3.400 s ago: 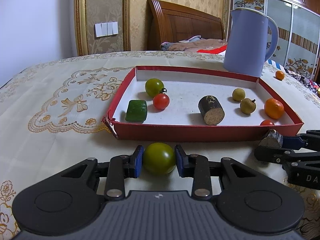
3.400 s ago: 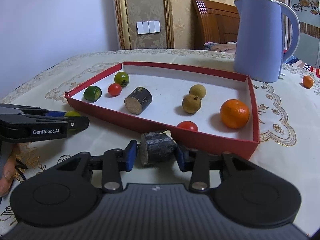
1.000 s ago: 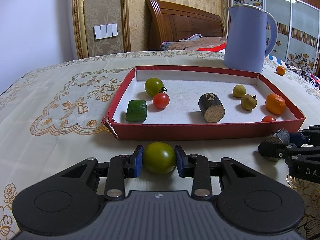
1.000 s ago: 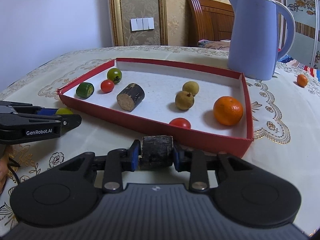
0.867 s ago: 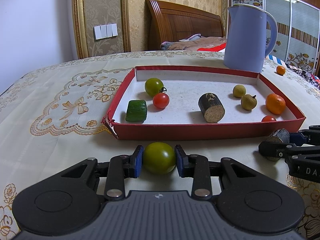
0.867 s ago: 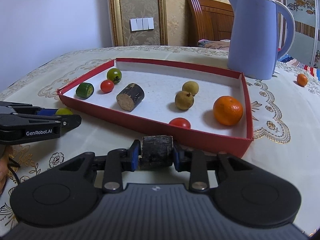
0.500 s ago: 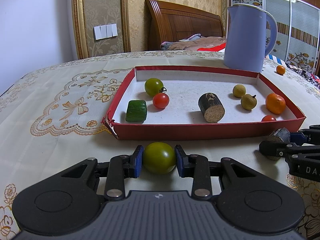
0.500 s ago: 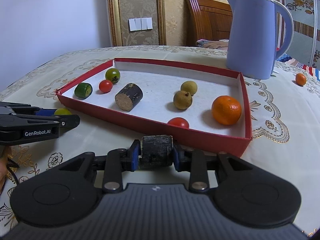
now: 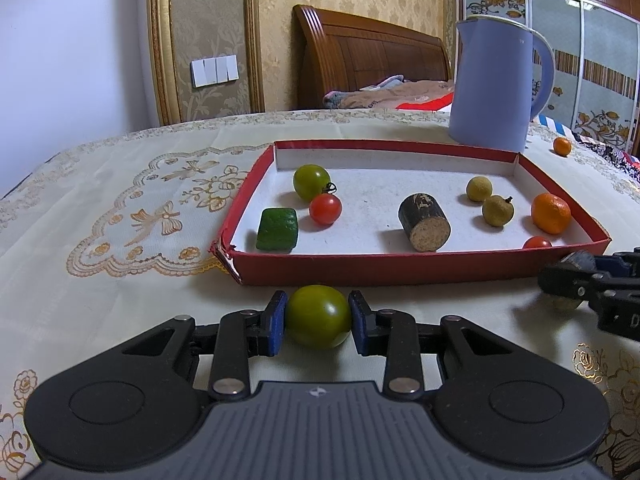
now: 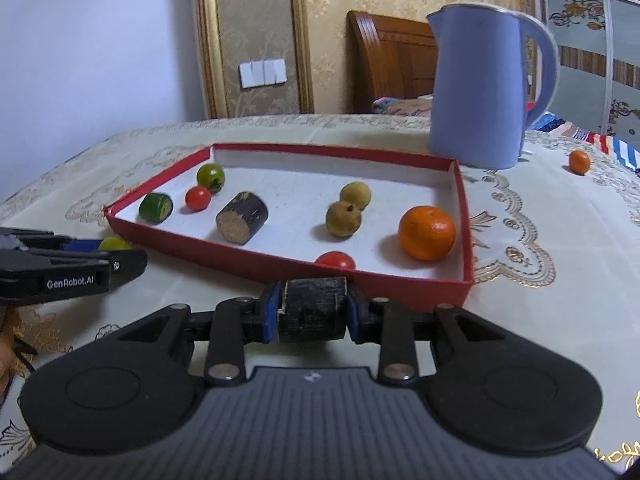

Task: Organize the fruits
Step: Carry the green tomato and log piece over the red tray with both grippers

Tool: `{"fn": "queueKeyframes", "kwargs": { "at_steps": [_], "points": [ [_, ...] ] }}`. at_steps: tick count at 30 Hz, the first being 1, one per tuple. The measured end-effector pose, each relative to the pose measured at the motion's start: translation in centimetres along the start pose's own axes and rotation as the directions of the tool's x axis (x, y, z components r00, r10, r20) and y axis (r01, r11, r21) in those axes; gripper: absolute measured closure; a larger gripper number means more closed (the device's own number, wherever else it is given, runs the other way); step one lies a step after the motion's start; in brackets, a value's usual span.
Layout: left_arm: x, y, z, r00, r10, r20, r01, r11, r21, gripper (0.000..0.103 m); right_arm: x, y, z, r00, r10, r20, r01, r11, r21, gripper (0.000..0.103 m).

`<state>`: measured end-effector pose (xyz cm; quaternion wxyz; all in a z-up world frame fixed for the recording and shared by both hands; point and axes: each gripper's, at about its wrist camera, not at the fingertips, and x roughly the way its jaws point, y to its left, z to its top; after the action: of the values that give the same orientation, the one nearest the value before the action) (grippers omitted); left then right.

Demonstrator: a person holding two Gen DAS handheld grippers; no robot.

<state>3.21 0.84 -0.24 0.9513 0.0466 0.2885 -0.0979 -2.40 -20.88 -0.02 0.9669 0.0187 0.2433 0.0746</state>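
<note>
My left gripper (image 9: 318,322) is shut on a green tomato (image 9: 319,315), just in front of the red tray's near wall (image 9: 420,267). My right gripper (image 10: 312,314) is shut on a dark sugarcane piece (image 10: 313,314), close to the near wall of the tray (image 10: 400,286). Inside the tray lie a green tomato (image 9: 311,182), a red cherry tomato (image 9: 325,209), a green cucumber chunk (image 9: 277,229), a second sugarcane piece (image 9: 424,222), two longans (image 9: 497,210), an orange (image 9: 550,213) and another red tomato (image 9: 537,242). The right gripper (image 9: 576,276) shows at the left wrist view's right edge.
A blue kettle (image 9: 498,84) stands behind the tray at the back right. A small orange (image 9: 562,146) lies loose on the embroidered tablecloth (image 9: 120,208) to its right. A wooden bed headboard (image 9: 368,68) stands beyond the table.
The right gripper has shifted slightly, so the tray and kettle sit a little differently in its view. The left gripper has stayed still. Both grips are unchanged.
</note>
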Motion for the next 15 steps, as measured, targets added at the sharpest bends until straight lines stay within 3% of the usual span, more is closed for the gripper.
{"fn": "queueKeyframes", "kwargs": {
  "at_steps": [15],
  "points": [
    [-1.6, 0.8, 0.4, 0.994, -0.056, 0.095, 0.061, 0.997, -0.053, 0.071, -1.5, -0.9, -0.1, 0.999, 0.006, 0.05, -0.009, 0.998, 0.057, 0.072]
  ]
}}
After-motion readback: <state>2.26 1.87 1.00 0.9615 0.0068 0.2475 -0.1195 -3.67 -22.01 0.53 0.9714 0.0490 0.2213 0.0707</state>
